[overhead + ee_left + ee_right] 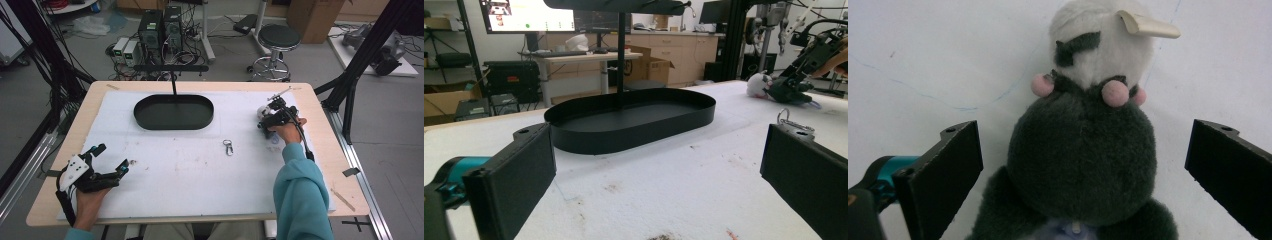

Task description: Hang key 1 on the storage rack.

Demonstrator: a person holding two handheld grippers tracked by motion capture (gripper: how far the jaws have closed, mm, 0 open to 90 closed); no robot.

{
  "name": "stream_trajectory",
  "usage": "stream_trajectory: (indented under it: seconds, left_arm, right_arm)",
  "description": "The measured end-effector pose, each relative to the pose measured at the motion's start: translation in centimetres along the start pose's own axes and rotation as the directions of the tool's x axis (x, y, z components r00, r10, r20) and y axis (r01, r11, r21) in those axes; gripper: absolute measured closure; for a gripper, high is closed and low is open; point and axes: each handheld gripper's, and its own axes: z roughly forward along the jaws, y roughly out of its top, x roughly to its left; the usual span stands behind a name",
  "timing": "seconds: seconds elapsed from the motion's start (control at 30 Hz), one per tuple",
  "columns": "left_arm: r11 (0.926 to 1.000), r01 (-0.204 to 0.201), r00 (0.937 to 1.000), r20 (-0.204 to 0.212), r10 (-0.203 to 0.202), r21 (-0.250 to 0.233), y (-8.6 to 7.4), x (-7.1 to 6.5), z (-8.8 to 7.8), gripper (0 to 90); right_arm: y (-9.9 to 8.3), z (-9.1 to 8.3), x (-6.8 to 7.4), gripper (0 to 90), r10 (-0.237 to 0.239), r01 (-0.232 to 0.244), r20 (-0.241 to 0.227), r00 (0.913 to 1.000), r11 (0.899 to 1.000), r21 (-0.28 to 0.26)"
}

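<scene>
The plush toy [1083, 150] lies near the counter's [200, 200] right edge, toward its far side, and the right gripper [274, 120] hangs over it with jaws spread wide on either flank of the dark body, touching nothing yet. The main risk I see is a shallow bite: closing on loose fur rather than the bulk could let the toy slip out on the lift toward the black tray [173, 112] at the far edge. The left gripper [107, 161] rests wide and empty at the near left corner. A metal clasp [228, 147] lies mid-counter, well apart.
</scene>
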Motion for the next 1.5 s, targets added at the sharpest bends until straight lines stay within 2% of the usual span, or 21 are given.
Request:
stream_trajectory:
  seconds: [0.07,0.13,0.17,0.27,0.37,0.47,0.57,0.7,0.83,1.13,1.33,1.5]
  left_arm:
    - [1.0,0.001,1.0,-0.001,-0.001,0.001,0.0,0.0,0.0,1.8]
    - [1.0,0.0,1.0,-0.002,0.0,0.001,0.0,0.0,0.0,1.7]
    - [1.0,0.0,1.0,-0.002,0.0,0.001,0.0,0.0,0.0,1.7]
    - [1.0,0.001,1.0,-0.002,-0.001,0.001,0.0,0.0,0.0,1.7]
    - [1.0,0.002,1.0,-0.003,-0.002,0.0,0.0,0.0,0.0,1.7]
    - [1.0,0.001,1.0,-0.004,-0.001,0.0,0.0,0.0,0.0,1.7]
    - [1.0,0.001,1.0,-0.003,-0.001,0.0,0.0,0.0,0.0,1.7]
    - [1.0,0.003,1.0,-0.003,-0.003,0.0,0.0,0.0,0.0,1.7]
    - [1.0,0.002,1.0,-0.003,-0.002,0.001,0.0,0.1,0.0,1.7]
    - [0.9999,0.011,0.9999,-0.007,-0.011,0.002,0.0,0.1,0.0,1.7]
    - [0.9999,0.013,0.9999,-0.01,-0.013,0.002,0.0,0.1,0.0,1.7]
    - [0.9999,0.013,0.9999,-0.01,-0.013,0.002,0.0,0.1,0.0,1.7]
  right_arm:
    - [0.0,0.1,0.0,1.1,-0.003,0.003,0.007,1.0,1.0,0.005]
    - [0.0,0.2,-0.1,1.2,0.014,-0.014,0.014,0.9998,1.0,0.002]
    - [0.0,0.4,-0.3,4.0,0.021,-0.021,0.014,0.9997,1.0,0.0]
    - [0.0,0.4,-0.3,5.1,0.015,-0.015,-0.001,0.9999,1.0,0.005]
    - [0.0,0.5,-0.2,5.3,0.015,-0.016,0.012,0.9998,1.0,0.015]
    - [-0.1,0.7,-0.3,8.0,0.036,-0.036,0.002,0.9994,0.999,0.029]
    - [-0.1,0.8,-0.3,21.0,0.039,-0.038,-0.037,0.9985,0.999,0.03]
    - [-0.1,0.7,-0.1,28.0,0.045,-0.045,-0.023,0.9987,0.998,0.035]
    - [-0.1,0.5,-0.1,39.0,0.097,-0.096,-0.022,0.9951,0.995,0.038]
    - [-0.1,0.2,-0.1,46.5,0.113,-0.113,-0.021,0.9933,0.993,0.033]
    - [-0.1,0.0,-0.3,47.0,0.114,-0.113,-0.034,0.9929,0.993,0.028]
    - [-0.2,-0.7,-0.6,46.9,0.117,-0.117,-0.061,0.9913,0.993,-0.004]
